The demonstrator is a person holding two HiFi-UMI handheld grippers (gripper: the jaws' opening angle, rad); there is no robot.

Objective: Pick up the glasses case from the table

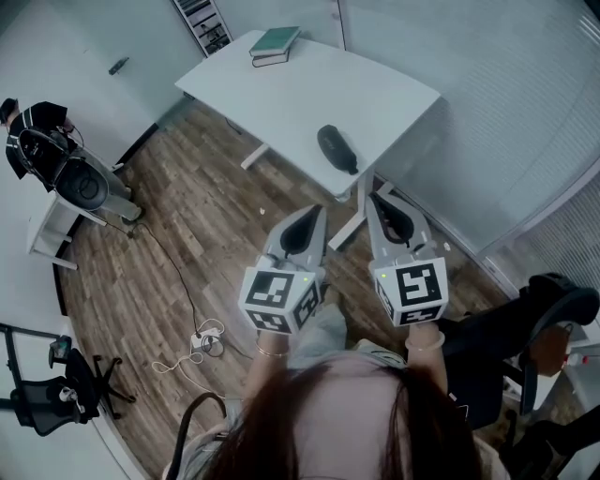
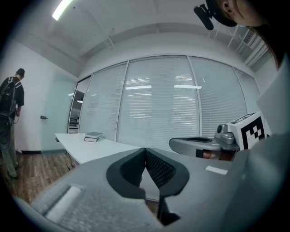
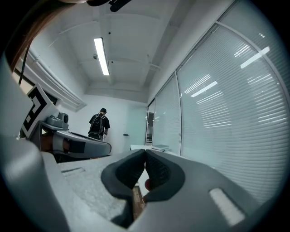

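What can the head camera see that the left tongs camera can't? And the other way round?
Only the head view shows the dark glasses case lying on the white table, and the cables on the wooden floor. Only the left gripper view shows the ceiling light and that the left tongs are shut tip to tip with nothing between them. Both show the table, the stacked books at its far end and the right tongs.
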